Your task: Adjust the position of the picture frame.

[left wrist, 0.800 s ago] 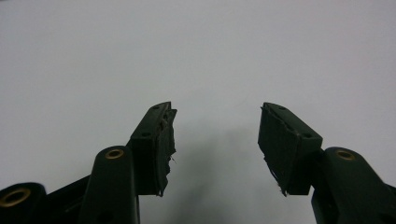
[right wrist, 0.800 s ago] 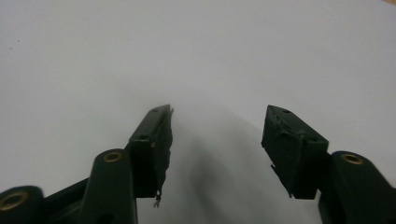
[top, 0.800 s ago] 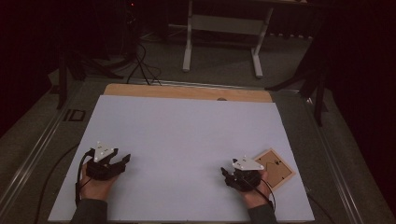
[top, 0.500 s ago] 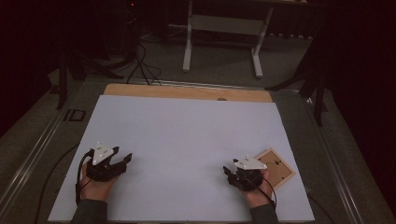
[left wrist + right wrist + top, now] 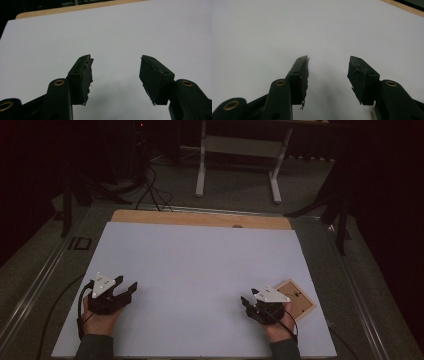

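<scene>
resting on the white table (image 5: 200,265), the left hand-held gripper (image 5: 129,290) sits near its left front corner, jaws spread and empty. the right hand-held gripper (image 5: 246,301) sits near the right front, jaws likewise apart, just beside a small wooden board (image 5: 300,301).

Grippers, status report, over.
Left gripper open, empty. Right gripper open, empty. Small wooden board beside right hand, untouched. White sheet bare between them.

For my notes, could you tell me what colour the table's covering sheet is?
White sheet, clearest in the high view.
</scene>
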Demonstrator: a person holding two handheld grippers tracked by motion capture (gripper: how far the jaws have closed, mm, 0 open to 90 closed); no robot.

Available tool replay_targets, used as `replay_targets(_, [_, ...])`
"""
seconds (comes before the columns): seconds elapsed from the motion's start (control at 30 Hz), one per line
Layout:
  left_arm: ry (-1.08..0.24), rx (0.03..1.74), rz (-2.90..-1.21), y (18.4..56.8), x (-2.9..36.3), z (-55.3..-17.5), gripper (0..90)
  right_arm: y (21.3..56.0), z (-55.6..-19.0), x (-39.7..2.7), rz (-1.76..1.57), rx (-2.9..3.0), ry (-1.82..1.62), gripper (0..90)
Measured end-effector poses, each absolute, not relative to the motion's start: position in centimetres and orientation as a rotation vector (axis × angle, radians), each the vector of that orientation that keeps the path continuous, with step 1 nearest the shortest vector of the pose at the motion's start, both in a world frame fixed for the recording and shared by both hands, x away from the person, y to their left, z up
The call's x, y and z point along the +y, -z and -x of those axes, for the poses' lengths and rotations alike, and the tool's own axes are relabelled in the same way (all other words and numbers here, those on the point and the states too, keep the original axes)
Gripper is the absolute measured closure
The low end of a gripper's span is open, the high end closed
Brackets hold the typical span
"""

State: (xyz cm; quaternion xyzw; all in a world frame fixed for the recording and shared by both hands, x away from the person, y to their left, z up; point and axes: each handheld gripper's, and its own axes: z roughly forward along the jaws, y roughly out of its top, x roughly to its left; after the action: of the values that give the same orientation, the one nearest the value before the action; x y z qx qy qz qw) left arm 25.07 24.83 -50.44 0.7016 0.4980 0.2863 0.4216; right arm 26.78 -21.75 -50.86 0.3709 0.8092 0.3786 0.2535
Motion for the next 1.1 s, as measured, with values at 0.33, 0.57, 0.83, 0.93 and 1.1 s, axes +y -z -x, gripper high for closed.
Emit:
replay_targets(0.33, [-0.716, 1.251, -1.731, 50.4, 25.0, -25.0, 43.7, 50.2, -26.6, -23.1, -1.028, 2.164, -1.038, 54.7])
replay_targets(0.57, [-0.716, 1.257, -1.717, 50.3, 25.1, -25.0, 43.9, 49.9, -26.6, -24.4, -1.044, 2.149, -1.041, 62.9])
replay_targets(0.83, [-0.72, 1.258, -1.715, 50.3, 25.2, -24.9, 44.0, 49.7, -26.6, -25.7, -1.065, 2.136, -1.014, 73.6])
replay_targets(0.93, [-0.722, 1.26, -1.713, 50.3, 25.2, -24.9, 44.0, 49.7, -26.7, -26.1, -1.079, 2.133, -1.001, 78.5])
replay_targets(1.1, [-0.723, 1.261, -1.708, 50.2, 25.3, -24.9, 44.0, 49.5, -26.7, -26.6, -1.092, 2.135, -1.018, 83.9])
